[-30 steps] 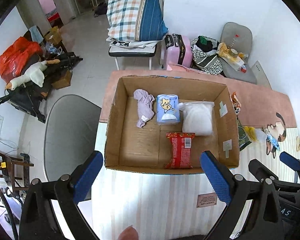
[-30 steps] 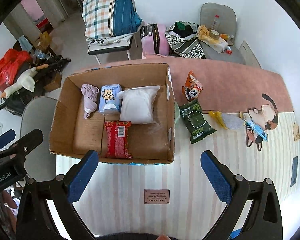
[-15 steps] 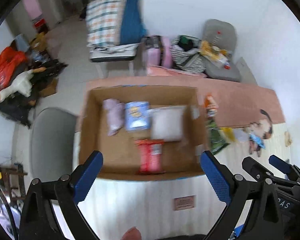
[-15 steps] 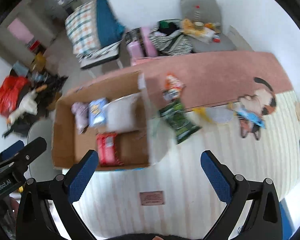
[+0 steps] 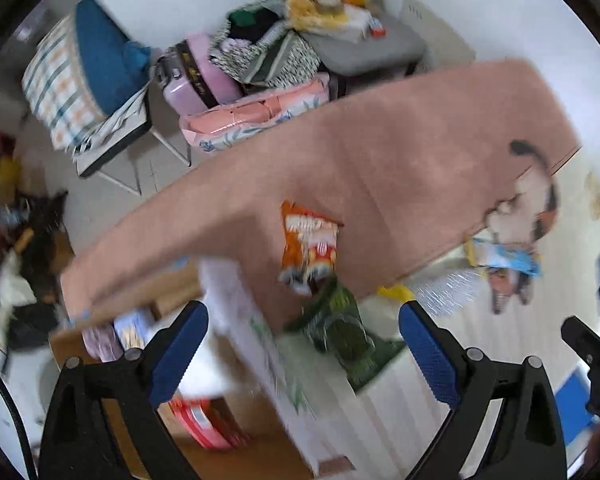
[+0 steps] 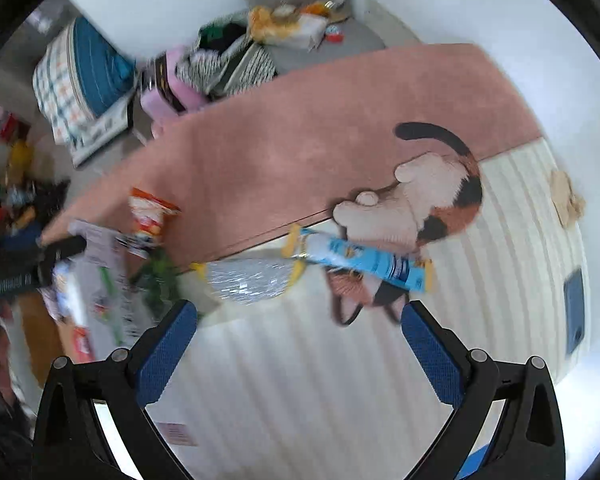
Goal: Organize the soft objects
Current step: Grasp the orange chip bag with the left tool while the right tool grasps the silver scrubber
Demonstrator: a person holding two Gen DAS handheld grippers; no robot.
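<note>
The cardboard box (image 5: 284, 364) sits at the lower left of the left wrist view, with a red packet (image 5: 204, 424), a purple cloth (image 5: 100, 344) and a blue packet (image 5: 130, 330) inside. An orange snack bag (image 5: 308, 244) and a green snack bag (image 5: 340, 332) lie on the rug right of the box. A clear silvery bag (image 6: 248, 280) and a blue and white packet (image 6: 364, 260) lie ahead of my right gripper (image 6: 300, 344). My left gripper (image 5: 302, 344) is open and empty above the box's right wall. The right gripper is open and empty too.
The rug has a pink band (image 6: 320, 128) and a striped cream part (image 6: 320, 380) with a cat design (image 6: 428, 200). A grey chair with clutter (image 5: 356, 36), a pink suitcase (image 5: 196, 80) and a plaid pillow on a chair (image 5: 80, 80) stand behind.
Both grippers have swung to the right. The box has slid to the left of both views and the loose bags on the rug are now ahead. Both grippers stay open.
</note>
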